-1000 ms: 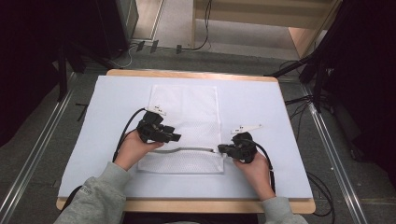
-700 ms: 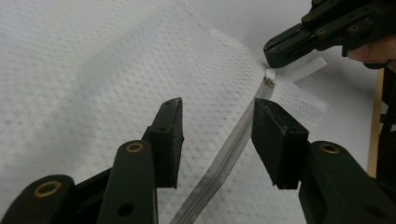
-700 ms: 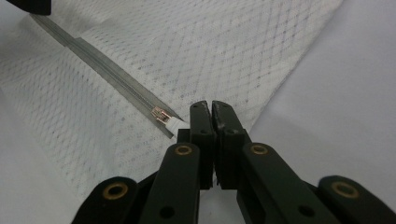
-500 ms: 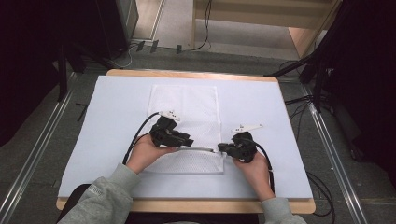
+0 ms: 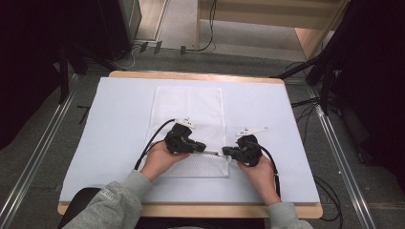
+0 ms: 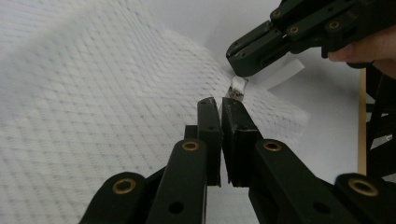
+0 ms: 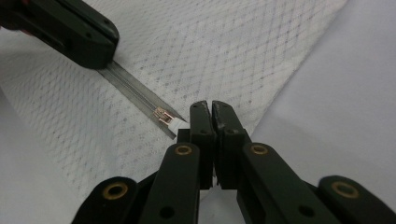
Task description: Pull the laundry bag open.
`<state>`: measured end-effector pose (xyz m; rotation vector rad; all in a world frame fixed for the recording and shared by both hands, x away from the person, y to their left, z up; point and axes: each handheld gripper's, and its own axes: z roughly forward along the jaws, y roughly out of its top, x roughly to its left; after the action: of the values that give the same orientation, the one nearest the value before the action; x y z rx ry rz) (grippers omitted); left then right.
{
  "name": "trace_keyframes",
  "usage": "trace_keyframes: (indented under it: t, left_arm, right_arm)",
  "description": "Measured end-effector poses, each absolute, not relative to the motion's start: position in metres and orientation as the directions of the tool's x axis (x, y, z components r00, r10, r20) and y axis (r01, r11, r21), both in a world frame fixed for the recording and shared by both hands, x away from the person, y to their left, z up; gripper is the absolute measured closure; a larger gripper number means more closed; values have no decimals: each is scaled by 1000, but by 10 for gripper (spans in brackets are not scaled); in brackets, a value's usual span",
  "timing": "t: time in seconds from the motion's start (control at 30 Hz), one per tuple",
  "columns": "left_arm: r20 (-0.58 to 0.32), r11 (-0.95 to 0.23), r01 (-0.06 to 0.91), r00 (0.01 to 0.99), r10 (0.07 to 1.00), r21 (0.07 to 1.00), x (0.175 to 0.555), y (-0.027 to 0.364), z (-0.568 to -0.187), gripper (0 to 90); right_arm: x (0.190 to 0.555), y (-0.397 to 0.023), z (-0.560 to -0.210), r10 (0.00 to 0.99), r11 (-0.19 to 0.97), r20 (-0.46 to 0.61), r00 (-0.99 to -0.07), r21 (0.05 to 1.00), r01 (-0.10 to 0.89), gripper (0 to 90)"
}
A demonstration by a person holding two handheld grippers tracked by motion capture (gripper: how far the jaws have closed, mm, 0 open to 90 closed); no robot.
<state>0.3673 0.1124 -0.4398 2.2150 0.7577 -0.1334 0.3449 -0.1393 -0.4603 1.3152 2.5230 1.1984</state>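
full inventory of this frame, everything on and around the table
mesh bag: 1, white, flat on the sheet at table centre
zipper: 1, grey, along the bag's near edge, between the two grippers
zipper slider: 1, metal, near the right gripper's tips
sheet: 1, white, covering the tabletop
table: 1, light wood edge
left gripper: 1, black, shut on the zipper edge
right gripper: 1, black, shut at the bag's near right corner
sleeves: 2, grey, bottom edge

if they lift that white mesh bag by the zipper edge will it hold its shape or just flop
The white mesh zipper bag will probably flop: it lies flat and ripples in the left gripper view. Likely light, being thin open netting. The zipper strip looks a little stiffer, so the edge between the left claw and right claw may sag less.
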Motion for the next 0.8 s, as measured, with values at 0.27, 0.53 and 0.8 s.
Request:
trace_keyframes:
  t: [0.27, 0.53, 0.8]
  left_arm:
    - [-318, -567, 571, 813, 487, 593, 368, 104, -457, 874]
    - [-314, -582, 564, 820, 478, 586, 368, 103, -463, 871]
    - [-308, -581, 547, 831, 463, 603, 367, 103, -465, 863]
  right_arm:
    - [346, -136, -464, 720, 353, 276, -637, 644, 679, 891]
    - [347, -134, -468, 718, 365, 276, -638, 632, 684, 891]
    - [349, -135, -471, 712, 350, 303, -633, 628, 695, 893]
